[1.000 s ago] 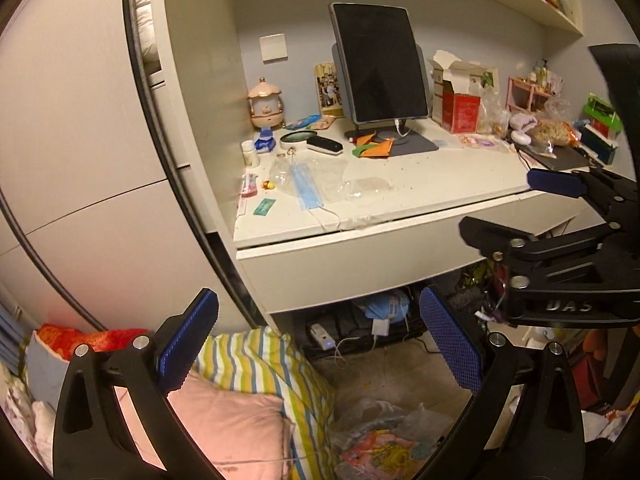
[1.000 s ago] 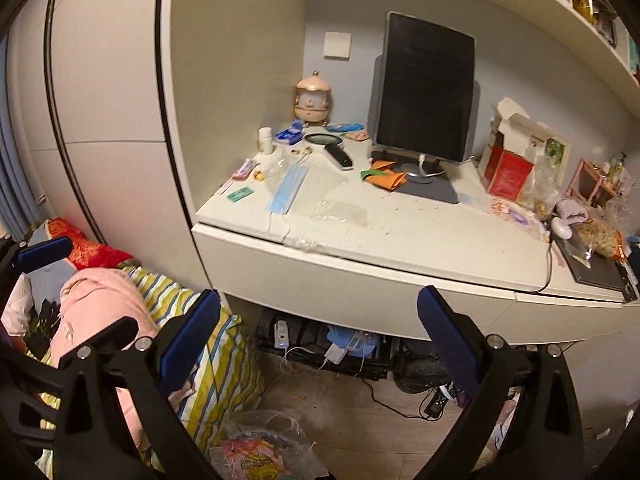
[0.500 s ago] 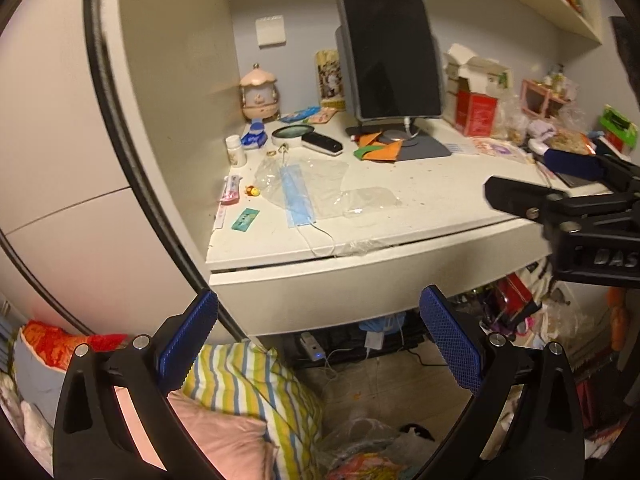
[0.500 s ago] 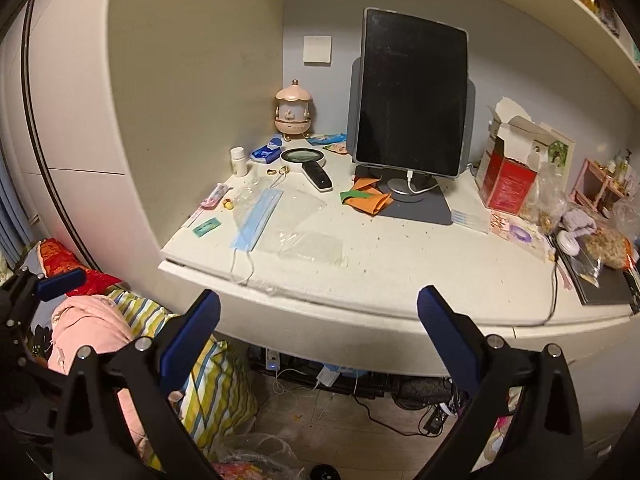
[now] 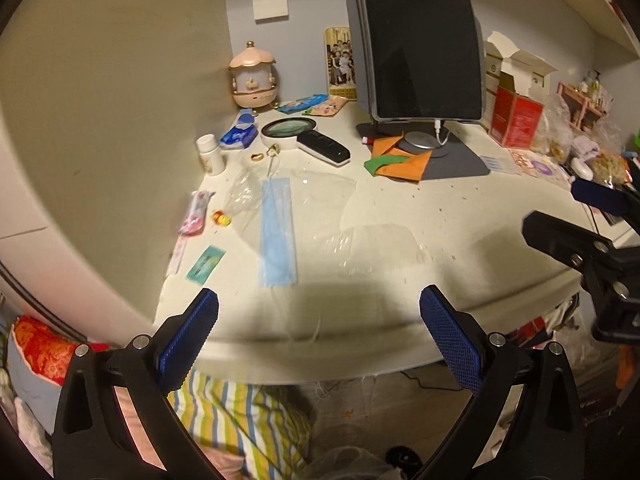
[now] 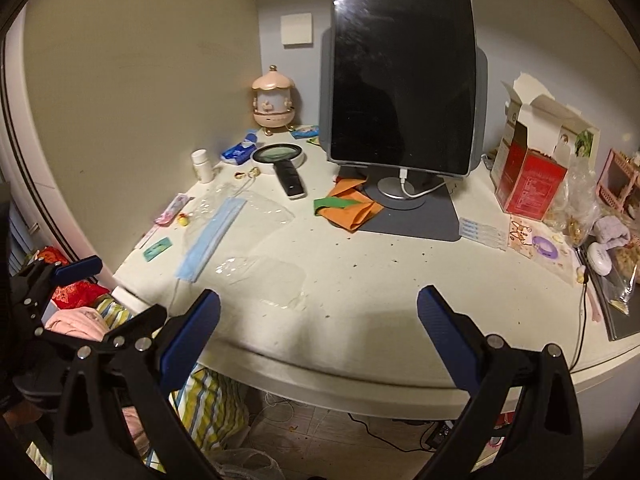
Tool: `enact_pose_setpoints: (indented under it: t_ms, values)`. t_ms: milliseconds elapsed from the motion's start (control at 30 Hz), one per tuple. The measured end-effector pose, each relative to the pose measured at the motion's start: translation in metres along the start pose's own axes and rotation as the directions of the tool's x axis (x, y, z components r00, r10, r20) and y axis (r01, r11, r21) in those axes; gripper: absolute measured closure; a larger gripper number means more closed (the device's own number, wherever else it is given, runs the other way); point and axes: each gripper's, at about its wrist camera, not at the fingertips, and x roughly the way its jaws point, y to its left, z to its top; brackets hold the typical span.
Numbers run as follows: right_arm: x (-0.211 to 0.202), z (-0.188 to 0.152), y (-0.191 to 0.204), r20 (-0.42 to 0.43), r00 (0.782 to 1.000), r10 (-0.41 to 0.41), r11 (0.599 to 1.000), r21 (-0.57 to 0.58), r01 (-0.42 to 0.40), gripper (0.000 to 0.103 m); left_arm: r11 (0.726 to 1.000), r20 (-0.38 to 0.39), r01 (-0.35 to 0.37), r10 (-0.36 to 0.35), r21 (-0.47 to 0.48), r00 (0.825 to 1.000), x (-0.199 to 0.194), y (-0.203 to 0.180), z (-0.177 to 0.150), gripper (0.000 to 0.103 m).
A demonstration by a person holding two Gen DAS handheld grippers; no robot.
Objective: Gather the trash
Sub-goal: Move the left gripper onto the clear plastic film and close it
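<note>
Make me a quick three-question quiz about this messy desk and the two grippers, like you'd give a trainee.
1. True or false: the left gripper is shut on the blue face mask.
2. Multiple choice: what lies directly in front of the tablet stand, toward the mask? A) a red box B) orange and green paper C) a pill bottle
3. Fill in: the black-handled object beside the small white bottle is a ____.

Key
1. False: both the left and the right gripper are open and empty, at the desk's front edge.
2. B
3. magnifying glass
</note>
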Motion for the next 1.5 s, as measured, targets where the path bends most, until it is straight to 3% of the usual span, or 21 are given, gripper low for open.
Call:
enact_pose_setpoints:
  t_ms: [500, 733, 1033, 1233, 1500]
  values:
    - [0.076, 0.038, -0.016, -0.037, 0.997, 0.064, 0.997, -0.039, -0.066, 0.007, 0.999, -0.05, -0.034, 0.035, 0.024, 0.998, 0.102, 0.008, 0.053, 0.005]
    - [0.112, 0.061, -0.012, -0.043, 0.992, 0.115, 0.99, -0.074, -0.118, 0.007, 1.0, -0.089, 0.01, -0.011, -0.011, 0.996, 0.14, 0.019, 0.059, 0.005]
    - [0.14, 0.07, -0.012, -0.061, 0.989, 0.136, 0.986, -0.091, -0.141, 0.007, 0.998, -0.128, -0.029, 0.021, -0.058, 0.992, 0.171, 0.034, 0.057, 0.005]
    - [0.148, 0.071, -0.011, -0.071, 0.987, 0.148, 0.984, -0.086, -0.153, 0.007, 0.999, -0.116, -0.042, 0.039, -0.021, 0.992, 0.174, 0.029, 0.053, 0.005]
    - [0.15, 0.069, -0.012, -0.07, 0.986, 0.154, 0.983, -0.086, -0.159, 0.007, 0.999, -0.105, -0.033, 0.029, -0.039, 0.994, 0.171, 0.03, 0.052, 0.025]
